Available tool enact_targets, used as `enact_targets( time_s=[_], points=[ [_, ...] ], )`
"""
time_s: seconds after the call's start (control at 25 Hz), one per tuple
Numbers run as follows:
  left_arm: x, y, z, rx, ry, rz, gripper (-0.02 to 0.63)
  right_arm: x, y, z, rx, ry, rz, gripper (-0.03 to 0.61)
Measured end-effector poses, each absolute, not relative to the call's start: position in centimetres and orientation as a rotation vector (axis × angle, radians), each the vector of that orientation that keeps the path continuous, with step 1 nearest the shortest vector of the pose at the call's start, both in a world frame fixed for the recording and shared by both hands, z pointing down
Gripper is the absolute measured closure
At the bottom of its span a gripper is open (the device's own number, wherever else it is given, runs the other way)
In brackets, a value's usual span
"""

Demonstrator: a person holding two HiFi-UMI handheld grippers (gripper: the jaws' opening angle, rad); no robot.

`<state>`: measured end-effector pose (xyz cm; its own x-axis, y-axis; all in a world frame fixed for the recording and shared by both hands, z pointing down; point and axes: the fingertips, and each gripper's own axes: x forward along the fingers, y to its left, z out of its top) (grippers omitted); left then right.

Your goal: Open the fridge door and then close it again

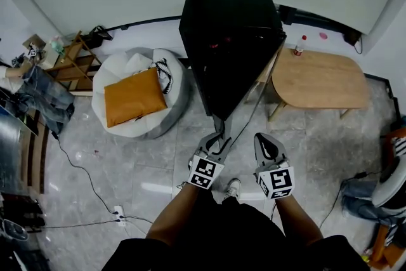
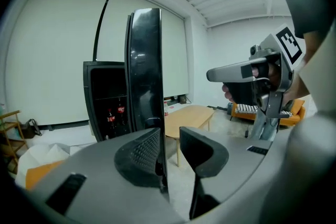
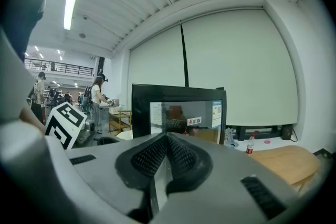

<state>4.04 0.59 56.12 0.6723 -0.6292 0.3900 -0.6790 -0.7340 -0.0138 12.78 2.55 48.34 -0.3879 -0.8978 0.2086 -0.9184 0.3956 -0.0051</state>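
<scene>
The black fridge (image 1: 228,9) stands against the far wall with its glass door (image 1: 235,73) swung out toward me. My left gripper (image 1: 217,138) is at the door's free edge. In the left gripper view that edge (image 2: 144,71) runs between the jaws, close against the left pad (image 2: 142,152), with a gap to the right one; my left gripper (image 2: 170,157) is open. Cola bottles (image 2: 114,114) show inside the cabinet. My right gripper (image 1: 265,141) hovers just right of the door, shut with nothing in it; its pads (image 3: 166,157) meet in front of the door glass (image 3: 181,113).
A wooden table (image 1: 320,79) with a bottle (image 1: 298,46) stands right of the fridge. A white beanbag with an orange cushion (image 1: 133,97) lies left of it, a wooden shelf (image 1: 73,63) beyond. A cable and power strip (image 1: 117,212) cross the floor at left.
</scene>
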Motion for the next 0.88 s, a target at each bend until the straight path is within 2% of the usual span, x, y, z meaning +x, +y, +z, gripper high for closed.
enact_targets(
  time_s=[0.52,0.88],
  points=[
    [6.7,3.0,55.7,2.719,-1.069,0.577,0.44,14.2,3.9,47.6,1.638,-2.478,0.151,0.56],
    [4.4,4.1,52.9,2.733,-1.146,0.481,0.47,12.9,3.7,47.8,1.595,-2.513,0.166,0.56]
  ],
)
